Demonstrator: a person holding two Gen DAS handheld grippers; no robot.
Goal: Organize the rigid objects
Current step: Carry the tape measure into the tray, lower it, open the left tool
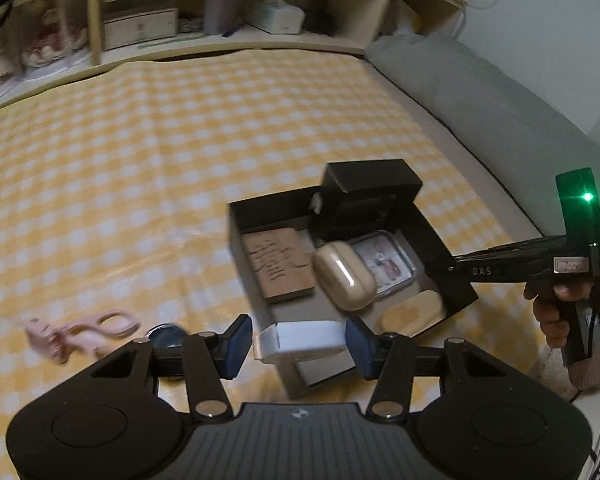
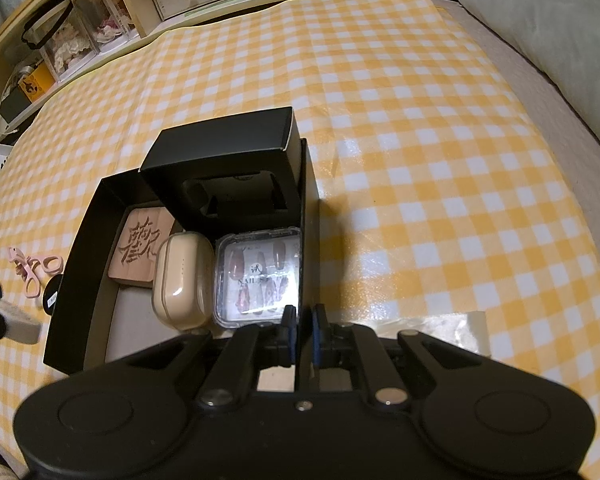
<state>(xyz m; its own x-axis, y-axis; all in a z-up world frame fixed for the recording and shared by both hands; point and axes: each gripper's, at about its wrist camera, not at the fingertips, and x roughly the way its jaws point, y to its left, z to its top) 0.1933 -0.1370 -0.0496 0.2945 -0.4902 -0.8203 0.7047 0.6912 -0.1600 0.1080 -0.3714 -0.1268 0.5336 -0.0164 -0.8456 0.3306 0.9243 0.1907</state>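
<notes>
I have the white box (image 1: 300, 338) clenched between my left pads (image 1: 236, 340), lifted just in front of the tray's (image 1: 240, 232) near wall. It looks like a small rigid carton or case, light, with flat smooth sides. The pads sit on its two short ends, which I judge the right place: flat faces, nothing to crush, though a slick surface could slide if I tilt it hard.

My right gripper (image 2: 300, 332) is pinched onto the tray's right wall, which passes straight between the pads, steadying it on the checked cloth (image 2: 420, 160).

Inside the tray, the wood block (image 2: 140, 248) lies at the left, the beige case (image 2: 182, 280) beside it in the middle, and the clear nail box (image 2: 260, 276) at the right, touching the wall I hold. A black insert (image 2: 228, 168) stands tilted at the back. The case looks glossy and rounded, likely to roll if nudged; the nail box looks thin plastic, so I would not press on it.

The open room is the bare grey floor at the tray's near left, in front of the wood block. That seems the only spot that could take the white box. The near wall stands up, so I judge the box must clear its rim before it goes down.

Outside, pink scissors (image 1: 84, 332) and a round dark thing (image 1: 168, 334) lie on the cloth left of the tray, apart from it.
</notes>
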